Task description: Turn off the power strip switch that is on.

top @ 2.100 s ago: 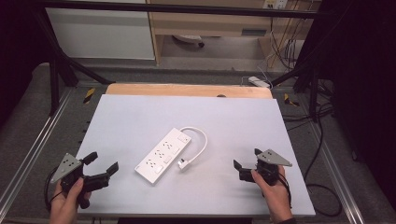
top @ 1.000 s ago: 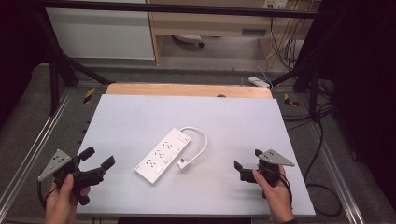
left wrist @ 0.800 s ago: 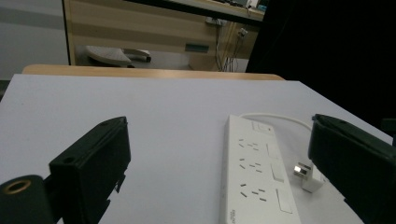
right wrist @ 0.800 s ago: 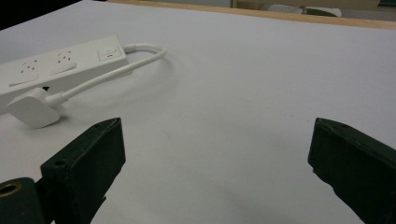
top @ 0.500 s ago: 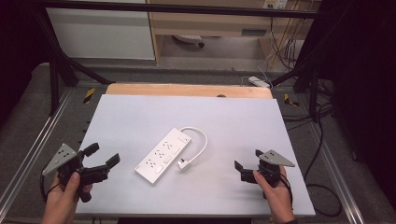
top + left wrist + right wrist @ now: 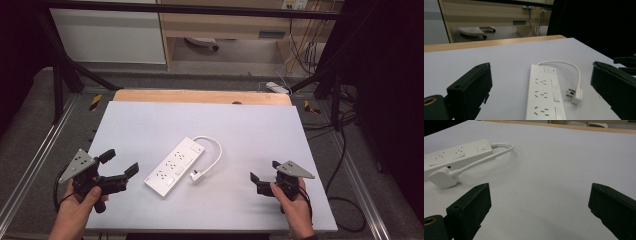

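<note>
**Two spread grippers flank a power strip**

High view: a white power strip (image 6: 175, 166) lies diagonally near the middle of a pale table (image 6: 150, 120). Its short cord (image 6: 214, 149) loops round to a plug (image 6: 196, 175) resting just beside the strip's right side. The left gripper (image 6: 120, 169), held in the left hand (image 6: 75, 210) at the table's near-left edge, points toward the strip's near end with its jaws parted and nothing between them. The right gripper (image 6: 262, 176), held in the right hand (image 6: 292, 205) near the near-right corner, points left toward the plug, well apart from it.

Left gripper view: the two black jaws stand wide apart and empty. The strip (image 6: 545, 93) lies straight ahead between them, sockets up, switch end far, the plug (image 6: 575, 94) to its right.

Right gripper view: the jaws are spread wide over bare table (image 6: 564, 160), gripping nothing. The plug (image 6: 441, 178) and strip (image 6: 456, 153) sit far to the left.
</note>
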`<state>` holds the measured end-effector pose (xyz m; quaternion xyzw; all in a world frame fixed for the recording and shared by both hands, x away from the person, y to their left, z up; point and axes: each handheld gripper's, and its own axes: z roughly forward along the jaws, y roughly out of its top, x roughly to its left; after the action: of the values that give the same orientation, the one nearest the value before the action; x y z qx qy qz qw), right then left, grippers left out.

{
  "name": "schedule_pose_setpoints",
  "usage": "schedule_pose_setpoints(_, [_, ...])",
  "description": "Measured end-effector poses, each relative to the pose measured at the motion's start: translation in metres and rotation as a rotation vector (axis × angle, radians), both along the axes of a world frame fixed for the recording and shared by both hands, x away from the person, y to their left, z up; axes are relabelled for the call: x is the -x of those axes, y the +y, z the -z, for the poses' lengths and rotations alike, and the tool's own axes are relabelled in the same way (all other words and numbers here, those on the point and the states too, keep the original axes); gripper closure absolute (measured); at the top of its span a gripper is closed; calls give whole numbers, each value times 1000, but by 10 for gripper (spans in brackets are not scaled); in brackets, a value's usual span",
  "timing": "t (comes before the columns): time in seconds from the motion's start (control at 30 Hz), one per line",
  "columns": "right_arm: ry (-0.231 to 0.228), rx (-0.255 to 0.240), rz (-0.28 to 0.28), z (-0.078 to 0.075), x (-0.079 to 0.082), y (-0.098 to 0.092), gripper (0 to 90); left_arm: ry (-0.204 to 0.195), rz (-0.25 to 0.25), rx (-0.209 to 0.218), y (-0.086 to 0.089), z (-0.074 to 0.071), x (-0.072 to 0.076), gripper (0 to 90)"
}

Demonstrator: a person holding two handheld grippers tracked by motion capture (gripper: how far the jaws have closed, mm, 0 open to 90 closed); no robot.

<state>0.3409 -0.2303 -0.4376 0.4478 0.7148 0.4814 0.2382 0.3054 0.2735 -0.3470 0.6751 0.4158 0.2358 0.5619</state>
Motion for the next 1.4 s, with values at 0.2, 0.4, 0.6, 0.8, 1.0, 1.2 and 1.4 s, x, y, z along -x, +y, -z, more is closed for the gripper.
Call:
schedule_pose_setpoints(0.2, [4, 18, -23, 0, 1, 4, 48, -13, 20, -5, -6, -10, -4, 36])
schedule_pose_setpoints(0.4, [17, 14, -29, 1, 0, 5, 49, -30, 16, 9, -9, -11, -8, 37])
schedule_pose_setpoints(0.6, [18, 16, -33, 1, 0, 5, 45, -20, 29, -3, -13, -13, -11, 37])
schedule_pose_setpoints(0.8, [28, 16, -30, 1, -1, 6, 35, -25, 42, -3, -21, -15, -11, 39])
schedule_pose_setpoints(1.0, [29, 14, -22, 2, -1, 5, 34, -41, 52, -3, -28, -22, -15, 39])
schedule_pose_setpoints(1.2, [28, 14, -26, 1, -1, 5, 34, -46, 62, -7, -37, -26, -20, 40])
schedule_pose_setpoints(1.4, [30, 12, -23, 1, -1, 4, 34, -45, 79, -14, -44, -26, -25, 41])
